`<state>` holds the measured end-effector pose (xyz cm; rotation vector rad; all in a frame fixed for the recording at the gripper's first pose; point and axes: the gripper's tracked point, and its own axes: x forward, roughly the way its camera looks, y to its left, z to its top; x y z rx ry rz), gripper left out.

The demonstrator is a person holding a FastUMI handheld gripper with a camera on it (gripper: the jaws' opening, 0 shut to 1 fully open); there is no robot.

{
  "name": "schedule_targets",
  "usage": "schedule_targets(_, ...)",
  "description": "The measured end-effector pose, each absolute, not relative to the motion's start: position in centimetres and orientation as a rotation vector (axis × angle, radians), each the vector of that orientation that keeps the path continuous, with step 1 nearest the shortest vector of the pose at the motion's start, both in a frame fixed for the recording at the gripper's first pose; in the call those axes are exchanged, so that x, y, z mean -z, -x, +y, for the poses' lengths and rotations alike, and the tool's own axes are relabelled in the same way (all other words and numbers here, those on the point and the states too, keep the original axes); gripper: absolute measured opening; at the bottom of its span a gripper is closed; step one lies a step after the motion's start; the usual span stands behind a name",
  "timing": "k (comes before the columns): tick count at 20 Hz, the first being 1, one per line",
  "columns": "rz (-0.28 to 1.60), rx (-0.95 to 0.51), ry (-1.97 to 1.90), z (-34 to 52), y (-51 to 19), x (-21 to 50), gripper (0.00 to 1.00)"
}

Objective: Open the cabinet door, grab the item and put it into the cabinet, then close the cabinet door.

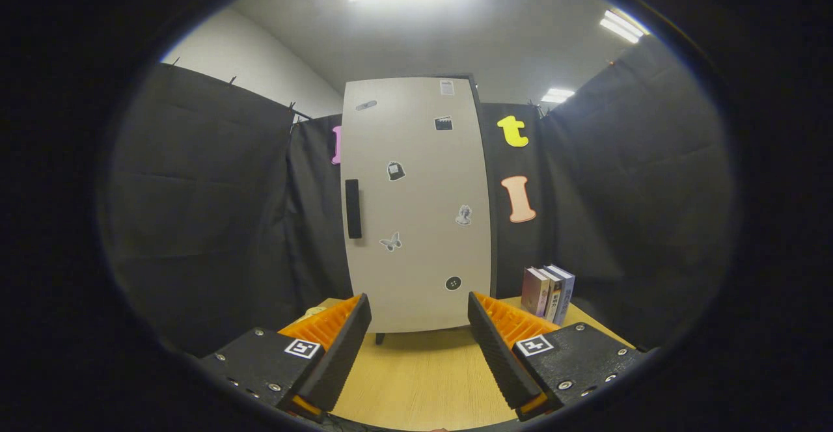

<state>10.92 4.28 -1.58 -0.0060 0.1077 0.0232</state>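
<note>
White cabinet door [416, 204] is closed, so we hold our gripper [420, 328] spread wide, facing its black handle [353, 209].

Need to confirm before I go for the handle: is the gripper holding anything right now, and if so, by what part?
Nothing is held. The gripper is open, with bare table between its fingers. The cabinet door is closed and the books stand untouched beside it.

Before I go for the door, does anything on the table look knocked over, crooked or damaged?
Nothing stands out. The cabinet is upright with its door closed, the books stand beside it, and the hand-held gripper is open and empty.
</note>
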Motion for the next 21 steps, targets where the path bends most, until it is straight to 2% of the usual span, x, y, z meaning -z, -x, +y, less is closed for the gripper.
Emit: schedule_targets(21, 0.068, -0.012, 0.004, 3.8, -10.8, 0.3, 0.93)
